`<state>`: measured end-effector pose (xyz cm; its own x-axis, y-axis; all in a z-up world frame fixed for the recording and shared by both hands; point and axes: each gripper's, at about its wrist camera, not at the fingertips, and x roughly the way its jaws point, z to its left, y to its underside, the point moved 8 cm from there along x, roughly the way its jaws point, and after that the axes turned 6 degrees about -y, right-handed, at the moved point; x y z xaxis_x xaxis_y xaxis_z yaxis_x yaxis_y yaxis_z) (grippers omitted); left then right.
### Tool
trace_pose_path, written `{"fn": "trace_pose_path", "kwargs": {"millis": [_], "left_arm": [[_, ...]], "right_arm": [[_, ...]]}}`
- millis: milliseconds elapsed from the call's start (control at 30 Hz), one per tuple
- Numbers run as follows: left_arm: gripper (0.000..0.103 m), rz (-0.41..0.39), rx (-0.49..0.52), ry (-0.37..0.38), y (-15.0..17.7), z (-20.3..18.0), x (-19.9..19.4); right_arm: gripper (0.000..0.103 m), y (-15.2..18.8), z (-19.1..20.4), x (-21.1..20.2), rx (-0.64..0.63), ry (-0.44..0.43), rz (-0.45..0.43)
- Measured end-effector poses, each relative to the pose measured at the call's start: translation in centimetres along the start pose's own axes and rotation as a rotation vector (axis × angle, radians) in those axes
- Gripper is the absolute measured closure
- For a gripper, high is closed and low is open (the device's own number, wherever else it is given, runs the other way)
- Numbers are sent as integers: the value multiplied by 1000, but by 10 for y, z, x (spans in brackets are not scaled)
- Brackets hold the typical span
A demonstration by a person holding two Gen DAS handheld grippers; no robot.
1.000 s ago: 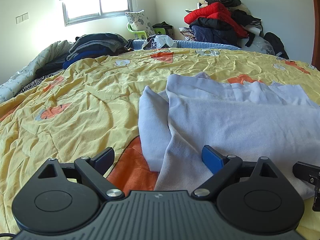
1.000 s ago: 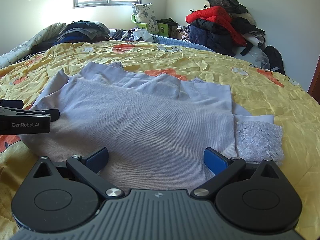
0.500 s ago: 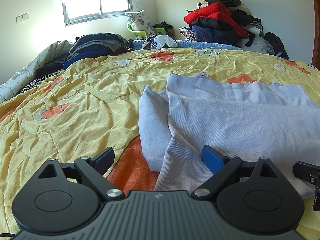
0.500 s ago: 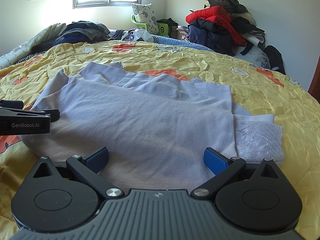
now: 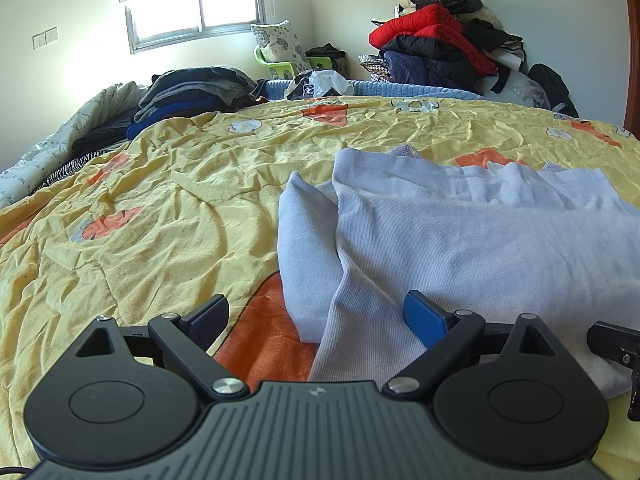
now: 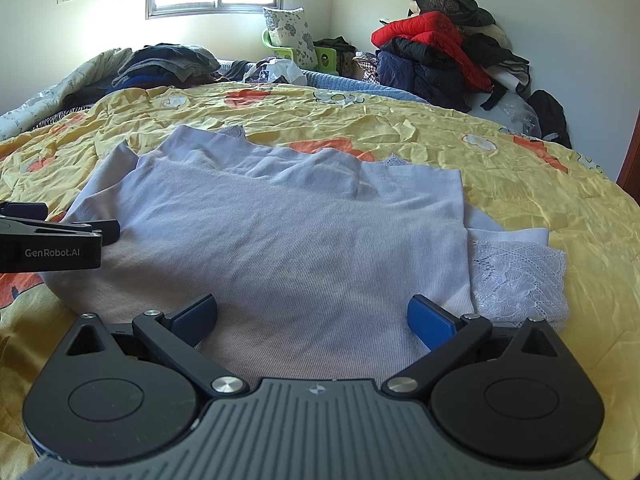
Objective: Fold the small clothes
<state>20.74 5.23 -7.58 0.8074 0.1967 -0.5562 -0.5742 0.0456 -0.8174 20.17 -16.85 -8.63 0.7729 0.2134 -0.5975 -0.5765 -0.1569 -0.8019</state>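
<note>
Spreading wide, the left gripper (image 5: 316, 316) sits low at the near left corner of the pale lilac garment (image 5: 460, 248); its right pad lies on the cloth and its left pad over the yellow bedspread (image 5: 160, 220), nothing between them. The right gripper (image 6: 312, 314), jaws equally wide and empty, faces the garment's near edge, both pads over the fabric. The garment lies folded and flat on the bedspread, a white lace piece (image 6: 516, 276) poking out beside its right edge. Beyond, piled clothes (image 6: 436, 52) fill the corner.
</note>
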Motion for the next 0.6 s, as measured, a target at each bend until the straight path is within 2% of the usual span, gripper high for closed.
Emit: {"fn": "trace_pose_path", "kwargs": {"millis": [600], "left_arm": [[8,0,-3,1,1,1,0]], "right_arm": [[0,0,0,0,8,6,0]]}}
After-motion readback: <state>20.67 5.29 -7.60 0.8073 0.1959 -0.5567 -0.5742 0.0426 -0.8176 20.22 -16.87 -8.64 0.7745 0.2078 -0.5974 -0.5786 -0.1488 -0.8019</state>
